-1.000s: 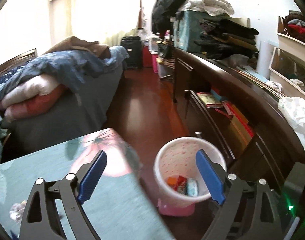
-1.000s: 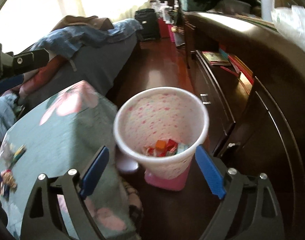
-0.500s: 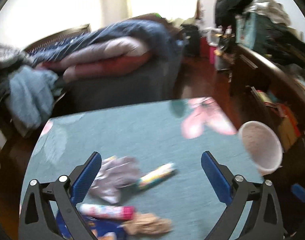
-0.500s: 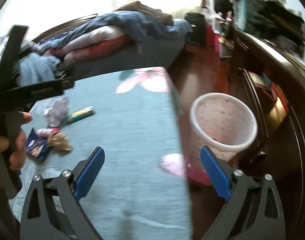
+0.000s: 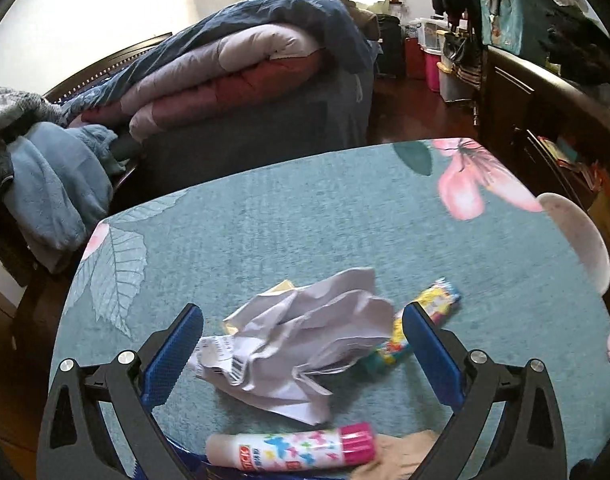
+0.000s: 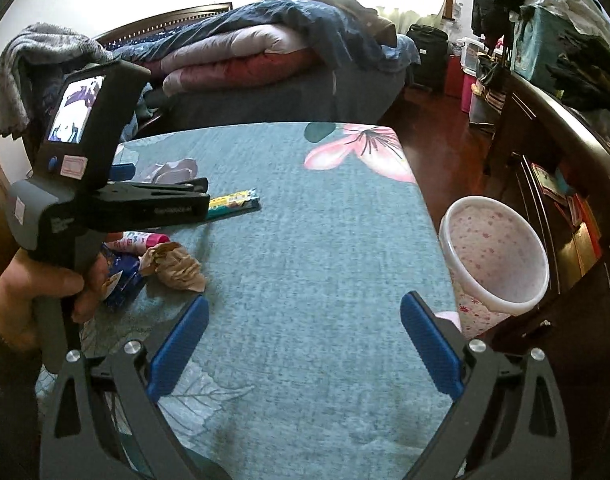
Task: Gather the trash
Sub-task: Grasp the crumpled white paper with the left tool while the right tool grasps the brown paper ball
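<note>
My left gripper [image 5: 303, 320] is open and hangs low over the teal flowered tablecloth [image 5: 305, 220]. A crumpled white paper [image 5: 305, 340] lies between its blue pads, which do not press on it. Beside the paper lies a colourful stick wrapper [image 5: 425, 320], and nearer me a pink-capped glue stick [image 5: 289, 450] and brown crumpled paper [image 5: 405, 448]. My right gripper [image 6: 305, 306] is open over bare cloth with nothing between its fingers. The speckled pink-and-white bin [image 6: 497, 256] stands on the floor at the table's right edge.
The right wrist view shows a hand [image 6: 37, 288] holding the left gripper's body [image 6: 85, 140], with a blue wrapper [image 6: 123, 276] under it. A bed with piled quilts [image 6: 265, 52] is behind the table. A dark wooden cabinet [image 6: 565, 140] runs along the right.
Both views have swung left from the bin to the tabletop. The left gripper has come down around the crumpled white paper, and the bin now sits at the right edge.
</note>
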`<state>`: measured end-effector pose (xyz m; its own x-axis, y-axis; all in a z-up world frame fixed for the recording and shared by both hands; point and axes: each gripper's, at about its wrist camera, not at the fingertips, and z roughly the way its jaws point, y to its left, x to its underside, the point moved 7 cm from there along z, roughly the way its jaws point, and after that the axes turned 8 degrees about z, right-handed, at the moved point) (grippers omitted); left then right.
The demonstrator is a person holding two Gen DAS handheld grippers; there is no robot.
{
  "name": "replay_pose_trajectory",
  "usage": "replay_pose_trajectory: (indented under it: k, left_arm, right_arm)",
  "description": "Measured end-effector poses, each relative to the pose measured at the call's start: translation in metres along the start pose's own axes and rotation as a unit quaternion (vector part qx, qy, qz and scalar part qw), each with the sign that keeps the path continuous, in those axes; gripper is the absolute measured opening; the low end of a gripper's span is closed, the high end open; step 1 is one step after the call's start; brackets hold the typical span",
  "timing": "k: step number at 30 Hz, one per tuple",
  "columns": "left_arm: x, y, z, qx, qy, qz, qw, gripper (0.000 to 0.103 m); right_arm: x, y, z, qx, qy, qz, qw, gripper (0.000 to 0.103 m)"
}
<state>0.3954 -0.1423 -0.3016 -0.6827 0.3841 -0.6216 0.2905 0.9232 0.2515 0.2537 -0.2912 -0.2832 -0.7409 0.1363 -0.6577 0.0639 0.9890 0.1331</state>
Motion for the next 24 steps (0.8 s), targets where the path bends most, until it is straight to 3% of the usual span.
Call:
replay_pose_trajectory:
  k: [1,2,3,7,10,11,12,18,24]
  left_arm:
    - [0.000,0.002,0.001,0.005,0.000,-0.005,1.0000,0.097]
    - [0.001,0.005,0.003,0.012,-0.001,-0.013,0.9998,0.084]
    - [0.002,0.007,0.005,0.027,-0.001,-0.022,0.9994,0.079]
    - [0.001,0.018,-0.003,0.055,-0.028,-0.044,0.9971,0.063]
    - [0.004,0.032,-0.013,0.072,-0.044,-0.063,0.9944,0.057]
    - [0.004,0.036,-0.015,0.075,-0.048,-0.069,0.9937,0.047]
    - [0.006,0.043,-0.019,0.079,-0.050,-0.078,0.9925,0.043]
    - [0.017,0.079,-0.041,0.095,-0.076,-0.140,0.9827,0.041]
    - [0.024,0.100,-0.062,0.120,-0.100,-0.171,0.9729,0.041]
  right_arm:
    - [0.000,0.002,0.001,0.000,0.000,-0.001,1.000,0.097]
    - [-0.001,0.005,0.002,0.000,0.002,-0.003,1.000,0.097]
    - [-0.001,0.008,0.003,0.001,0.002,-0.005,1.000,0.097]
    - [-0.002,0.019,0.006,-0.001,0.005,-0.011,1.000,0.097]
    - [-0.002,0.031,0.010,-0.005,0.008,-0.018,1.000,0.097]
    - [-0.002,0.034,0.011,-0.007,0.008,-0.020,1.000,0.097]
    - [-0.002,0.037,0.012,-0.009,0.009,-0.021,1.000,0.097]
    - [-0.003,0.064,0.030,-0.030,0.021,-0.028,0.999,0.097]
    - [-0.002,0.078,0.056,-0.035,0.038,-0.024,0.998,0.095]
